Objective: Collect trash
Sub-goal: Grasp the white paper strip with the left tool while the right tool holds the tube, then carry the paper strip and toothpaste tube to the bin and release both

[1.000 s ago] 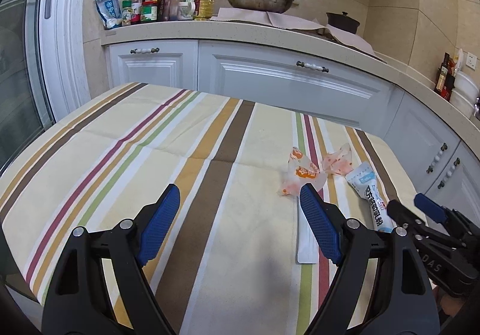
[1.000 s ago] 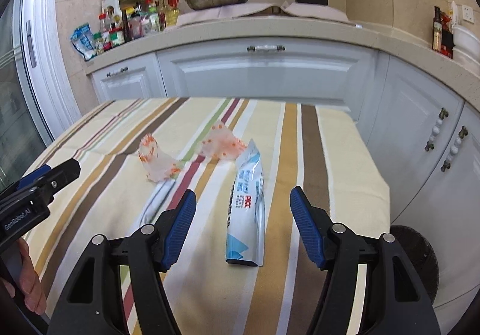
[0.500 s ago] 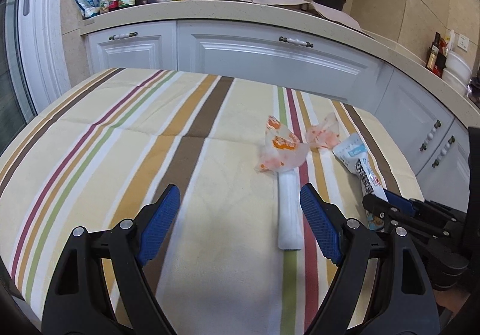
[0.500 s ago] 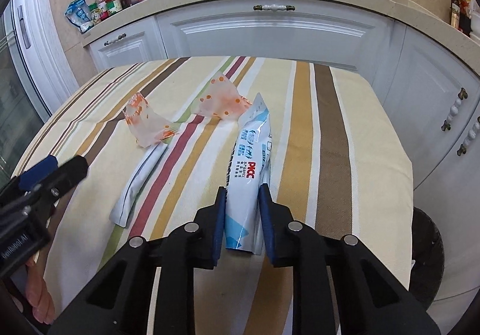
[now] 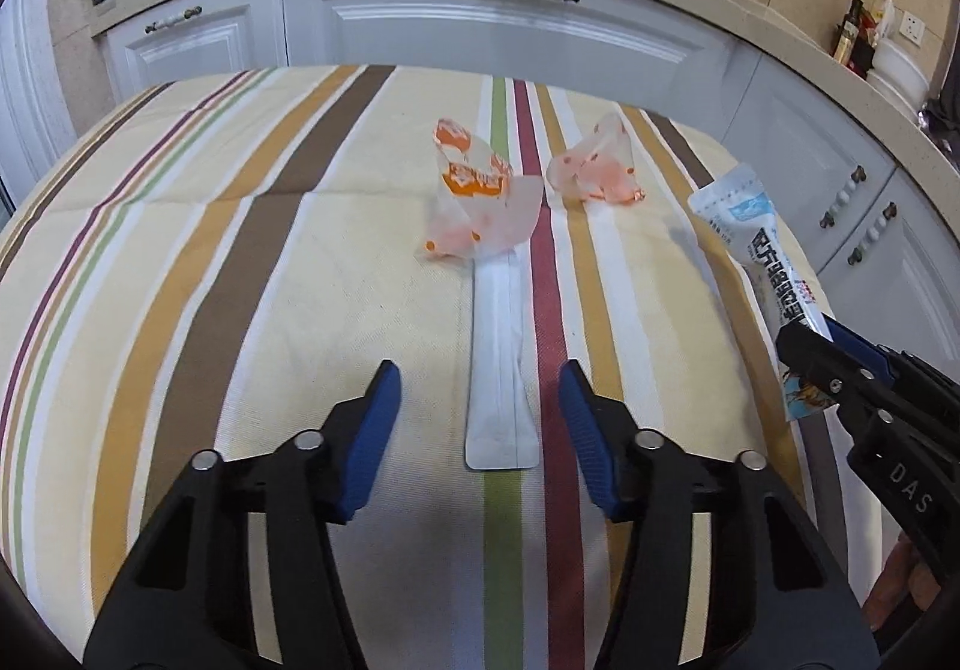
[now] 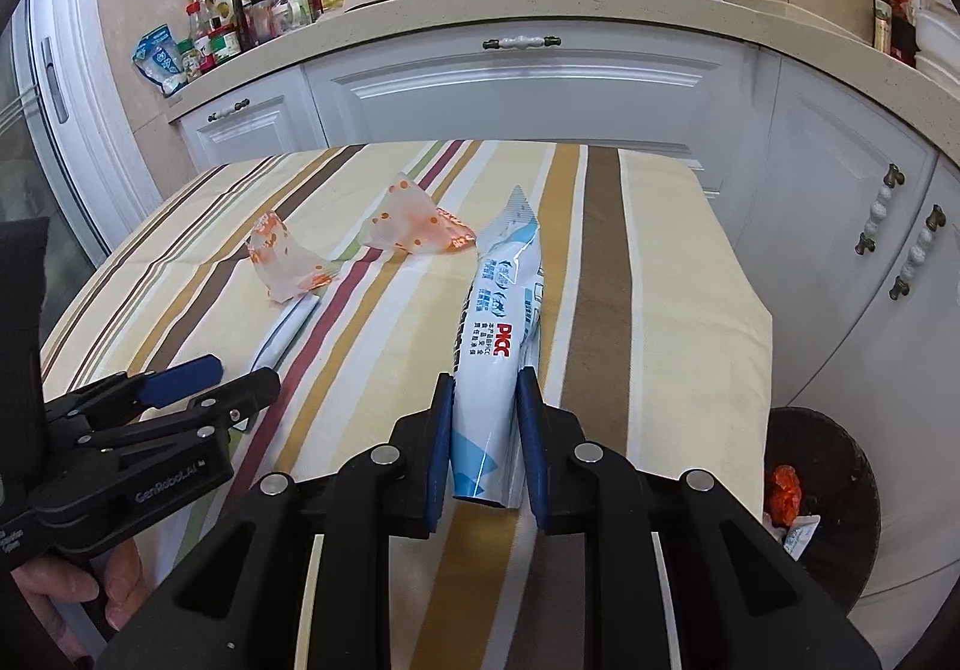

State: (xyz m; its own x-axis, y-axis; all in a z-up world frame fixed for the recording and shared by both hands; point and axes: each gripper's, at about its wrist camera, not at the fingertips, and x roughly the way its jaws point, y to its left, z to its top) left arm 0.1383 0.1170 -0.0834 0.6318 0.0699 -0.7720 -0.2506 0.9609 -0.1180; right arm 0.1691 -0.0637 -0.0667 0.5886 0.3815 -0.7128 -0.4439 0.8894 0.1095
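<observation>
- Striped table [image 5: 180, 262]: white flat sachet [image 5: 498, 370], two orange-dotted wrappers [image 5: 474, 202] on the cloth.
- Black bin [image 6: 828, 496] beside the table edge, likely drop target.
- Right gripper [image 6: 485, 430]: clamped on blue-white packet [image 6: 495, 352], lifted; carry to bin next.
- Left gripper [image 5: 480, 418]: jaws apart, straddling sachet; close next.

The striped tablecloth [image 5: 180, 262] carries a flat white sachet [image 5: 498, 370]; two crumpled orange-printed wrappers [image 5: 474, 202] [image 5: 597, 169] beyond.
</observation>
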